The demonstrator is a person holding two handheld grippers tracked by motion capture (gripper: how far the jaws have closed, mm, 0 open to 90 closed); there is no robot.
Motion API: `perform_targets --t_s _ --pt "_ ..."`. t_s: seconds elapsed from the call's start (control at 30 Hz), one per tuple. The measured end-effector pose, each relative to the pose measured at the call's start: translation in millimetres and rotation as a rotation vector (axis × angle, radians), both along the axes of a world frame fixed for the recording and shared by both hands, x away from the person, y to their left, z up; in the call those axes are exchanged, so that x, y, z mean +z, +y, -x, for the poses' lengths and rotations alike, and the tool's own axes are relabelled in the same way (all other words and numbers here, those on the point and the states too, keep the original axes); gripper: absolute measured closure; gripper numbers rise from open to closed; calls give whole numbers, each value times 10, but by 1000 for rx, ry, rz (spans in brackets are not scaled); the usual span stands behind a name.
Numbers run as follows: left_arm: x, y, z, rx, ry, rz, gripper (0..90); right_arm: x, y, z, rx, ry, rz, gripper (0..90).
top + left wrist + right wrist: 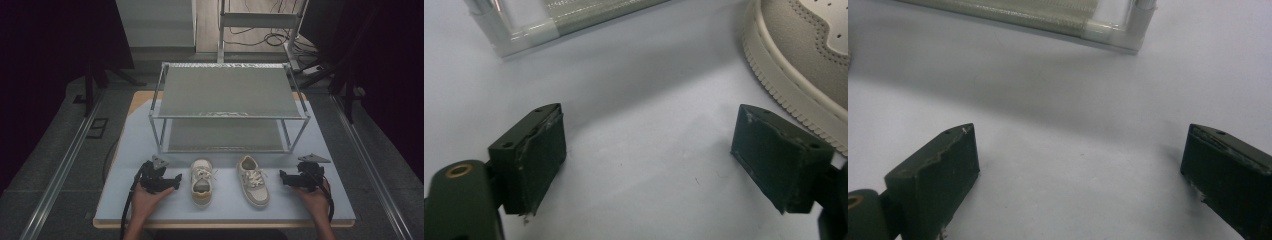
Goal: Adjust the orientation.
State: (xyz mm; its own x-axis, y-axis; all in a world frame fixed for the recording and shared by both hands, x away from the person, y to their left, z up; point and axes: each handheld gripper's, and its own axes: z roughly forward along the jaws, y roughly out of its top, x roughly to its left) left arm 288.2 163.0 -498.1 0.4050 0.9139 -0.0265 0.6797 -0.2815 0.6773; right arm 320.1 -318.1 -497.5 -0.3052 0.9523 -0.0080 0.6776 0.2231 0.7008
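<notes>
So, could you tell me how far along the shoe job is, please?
Nothing looks done: both rack shelves are bare. The left shoe and right shoe sit on the table. The left gripper and right gripper rest open, flanking them. Both shoes remain to handle.

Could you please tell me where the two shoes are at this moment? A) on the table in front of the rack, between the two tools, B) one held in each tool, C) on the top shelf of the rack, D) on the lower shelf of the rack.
A: the left shoe and right shoe lie on the table in front of the rack, between the open left tool and right tool.
</notes>
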Motion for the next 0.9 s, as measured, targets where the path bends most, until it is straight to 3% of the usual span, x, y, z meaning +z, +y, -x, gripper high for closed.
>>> perform_targets --t_s 0.1,0.23,0.27,0.33,0.47,0.53,0.57,0.6,0.63,0.73,0.77,0.8,0.83,0.9 --pt "39 7 64 -14 1 15 162 15 -25 43 -30 -17 -12 125" --pt "104 41 146 7 -45 67 206 47 -84 162 -47 -33 -46 164" --pt "156 57 185 2 -73 88 224 74 -93 198 -62 -49 -51 184" --pt "208 69 216 -5 -89 93 237 161 -103 271 -53 -90 -69 246" --pt "262 105 269 -31 -61 121 291 380 -37 440 30 -164 -132 403" --pt "277 113 275 -31 -55 129 309 470 27 514 88 -179 -157 510" --pt "283 115 276 -30 -57 130 311 513 62 546 120 -177 -168 571" --pt "283 115 276 -30 -57 130 312 513 62 546 120 -177 -168 571" --pt "301 118 285 -28 -58 135 311 602 151 616 185 -186 -196 661" --pt "323 125 301 -26 -65 149 304 696 297 704 261 -195 -205 779" --pt "334 129 309 -26 -67 152 304 696 297 704 261 -195 -205 779" --pt "341 136 314 -26 -65 153 299 725 359 735 289 -197 -210 814" --pt "344 152 325 -18 -64 155 294 757 499 780 354 -195 -230 864" --pt "340 162 330 -14 -61 161 294 743 687 811 418 -176 -225 894"
